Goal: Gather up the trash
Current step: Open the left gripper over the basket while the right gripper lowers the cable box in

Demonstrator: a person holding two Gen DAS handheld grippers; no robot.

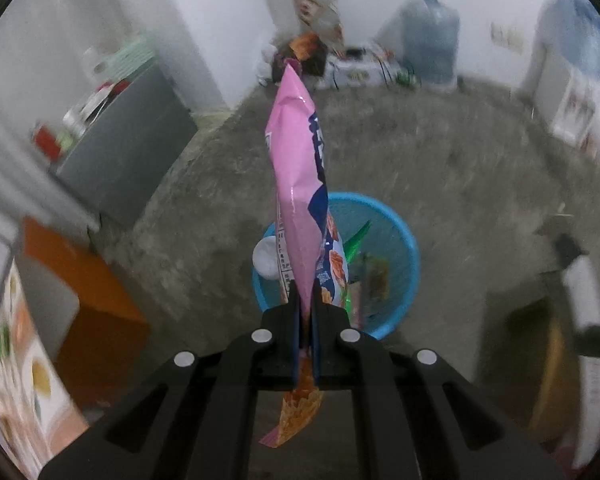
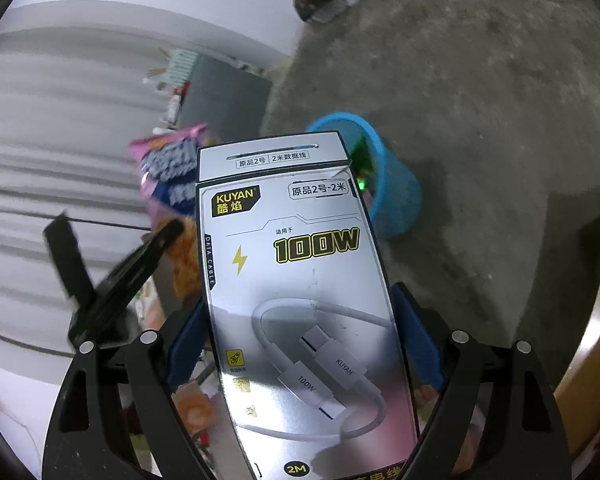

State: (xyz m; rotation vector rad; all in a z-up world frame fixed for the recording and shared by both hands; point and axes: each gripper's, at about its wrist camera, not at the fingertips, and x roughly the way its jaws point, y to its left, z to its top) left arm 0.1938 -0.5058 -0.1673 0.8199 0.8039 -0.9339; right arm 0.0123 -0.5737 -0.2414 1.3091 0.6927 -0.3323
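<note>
— Concrete floor [image 1: 440, 152] all round, blue bin [image 1: 410, 248] below, already part full. What's held?

— Right gripper [image 2: 300, 332], jaws wide, clamps a stiff, light cable box [image 2: 300, 280] by its side edges. Left gripper [image 1: 305, 320], nearly closed, pinches a pink snack bag [image 1: 296, 168] near its lower seam: limp, slick, featherweight.

A large water jug [image 1: 432, 40] is standing far ahead by the wall, a grey cabinet [image 1: 128, 152] sitting, seemingly cluttered, off left.
</note>
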